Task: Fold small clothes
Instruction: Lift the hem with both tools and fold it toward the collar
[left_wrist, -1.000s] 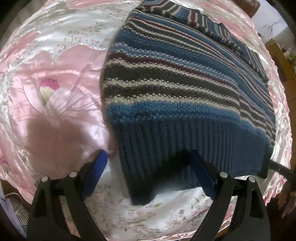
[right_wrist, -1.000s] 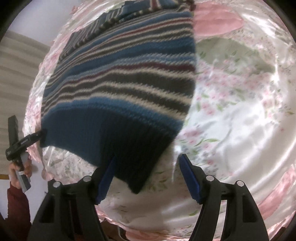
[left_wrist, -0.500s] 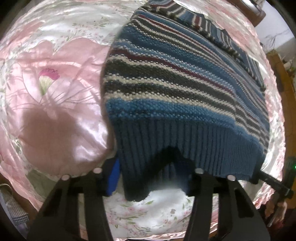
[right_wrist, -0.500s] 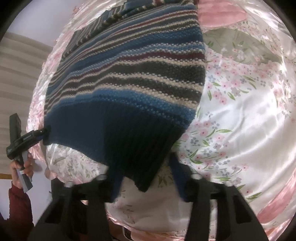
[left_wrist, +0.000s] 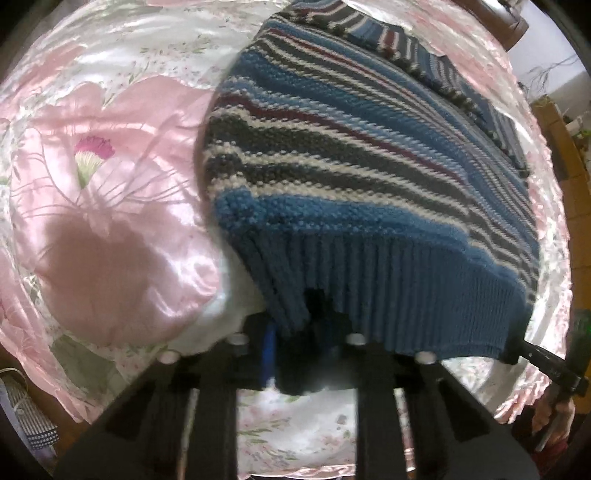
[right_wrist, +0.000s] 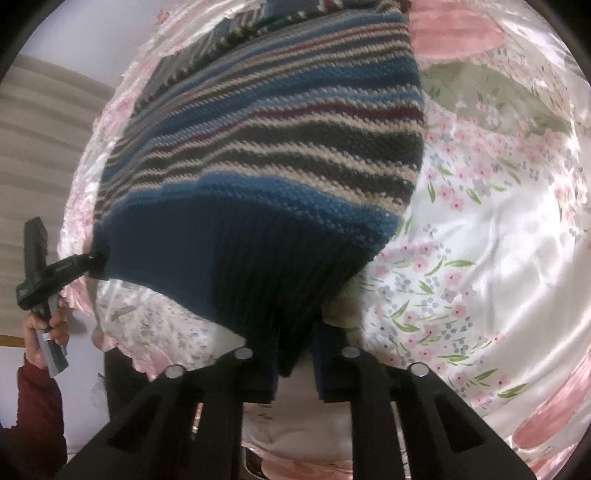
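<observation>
the striped knit sweater (left_wrist: 362, 177) lies spread over a shiny pink and white floral satin cover (left_wrist: 110, 192), reaching away from both sets of jaws, with its dark blue ribbed hem (left_wrist: 388, 291) nearest them. the left gripper (left_wrist: 299, 354) has its jaws drawn tight on one corner of that hem; the ribbed knit bunches up between them and a tuft hangs down just behind the fingertips. a sliver of blue pad (left_wrist: 269, 350) shows against the cloth. the right gripper (right_wrist: 295, 365) is clamped the same way on the other hem corner, the dark ribbing gathered into folds that run straight into its jaws. between the two grips the hem is lifted off the cover and sags a little, while the striped body beyond the jaws rests on the cover. in the right wrist view, far out to the left of the jaws, the left gripper pinches the hem's far corner, and a hand (right_wrist: 44, 325) in a dark red sleeve (right_wrist: 33, 417) holds its handle.
</observation>
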